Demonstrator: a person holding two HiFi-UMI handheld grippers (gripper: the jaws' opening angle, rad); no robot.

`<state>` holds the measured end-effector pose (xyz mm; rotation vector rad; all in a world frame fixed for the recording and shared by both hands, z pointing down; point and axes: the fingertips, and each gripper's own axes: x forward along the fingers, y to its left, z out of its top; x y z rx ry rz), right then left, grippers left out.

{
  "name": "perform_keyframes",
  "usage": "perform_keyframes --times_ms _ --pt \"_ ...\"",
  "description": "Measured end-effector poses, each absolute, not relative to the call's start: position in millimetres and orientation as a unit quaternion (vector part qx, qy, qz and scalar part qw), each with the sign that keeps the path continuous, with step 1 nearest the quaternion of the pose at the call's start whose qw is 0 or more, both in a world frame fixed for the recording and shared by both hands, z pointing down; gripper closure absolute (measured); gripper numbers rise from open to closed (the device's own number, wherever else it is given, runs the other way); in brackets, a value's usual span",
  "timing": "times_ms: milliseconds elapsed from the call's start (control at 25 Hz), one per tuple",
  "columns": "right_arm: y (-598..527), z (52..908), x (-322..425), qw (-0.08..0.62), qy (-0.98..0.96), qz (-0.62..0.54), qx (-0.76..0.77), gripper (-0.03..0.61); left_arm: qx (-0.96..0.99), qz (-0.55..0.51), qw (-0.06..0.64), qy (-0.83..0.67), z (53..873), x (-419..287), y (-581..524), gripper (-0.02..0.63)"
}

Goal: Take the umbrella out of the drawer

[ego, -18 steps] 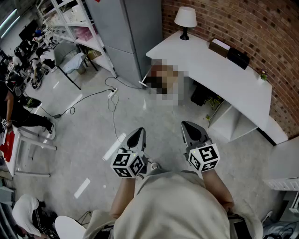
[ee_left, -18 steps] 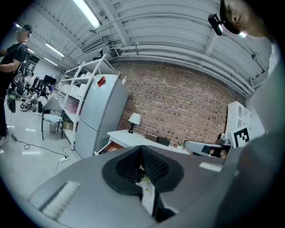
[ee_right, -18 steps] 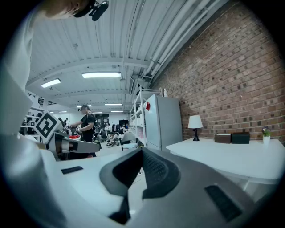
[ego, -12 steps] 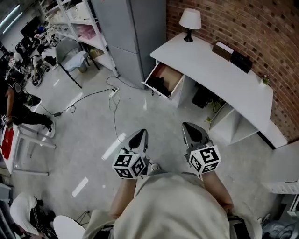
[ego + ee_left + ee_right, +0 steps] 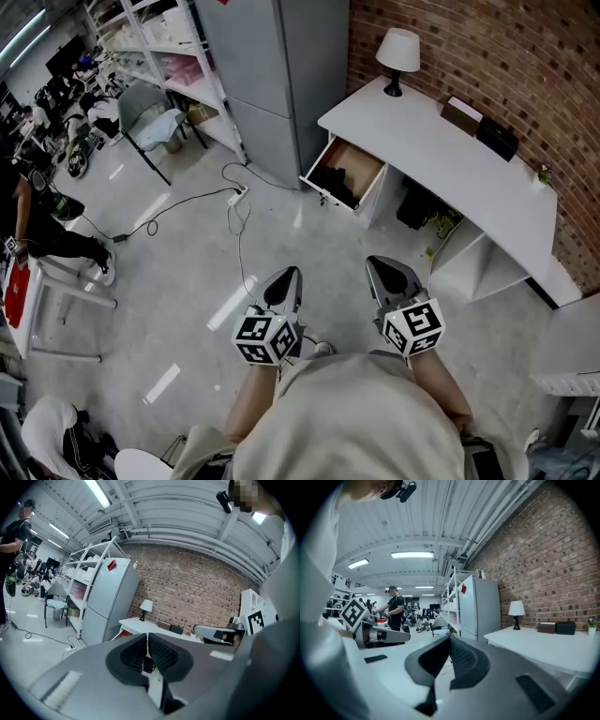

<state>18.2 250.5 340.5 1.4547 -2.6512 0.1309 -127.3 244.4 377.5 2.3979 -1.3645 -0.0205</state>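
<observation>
Figure. A dark shape (image 5: 338,179), taken to be the umbrella, lay inside the open drawer (image 5: 364,163) at the left end of the white tabletop (image 5: 441,141); at this range its handle and its tip could not be told apart. Judged from its compact outline, it was probably a folded umbrella: light, stiff along its inner shaft, with soft and rather slippery fabric round it. A hold across the middle of the bundle, or on the handle if that proved reachable, would likely be surest, since a grip on loose fabric alone might slide. A lamp (image 5: 400,52) stood at the back of the tabletop by the brick wall, and a tall grey cabinet (image 5: 272,66) stood just beside the drawer's end. The left gripper (image 5: 287,277) and the right gripper (image 5: 380,267) hung side by side over bare floor (image 5: 187,272), well apart from the drawer. Each had its jaws pressed together with nothing between them.
</observation>
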Motion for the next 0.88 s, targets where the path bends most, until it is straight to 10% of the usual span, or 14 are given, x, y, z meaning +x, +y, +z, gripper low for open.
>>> perform_keyframes --times_ms 880 --pt "134 364 12 0.043 -0.882 0.088 0.461 0.258 0.855 0.0 0.198 -0.48 400 -134 134 0.299"
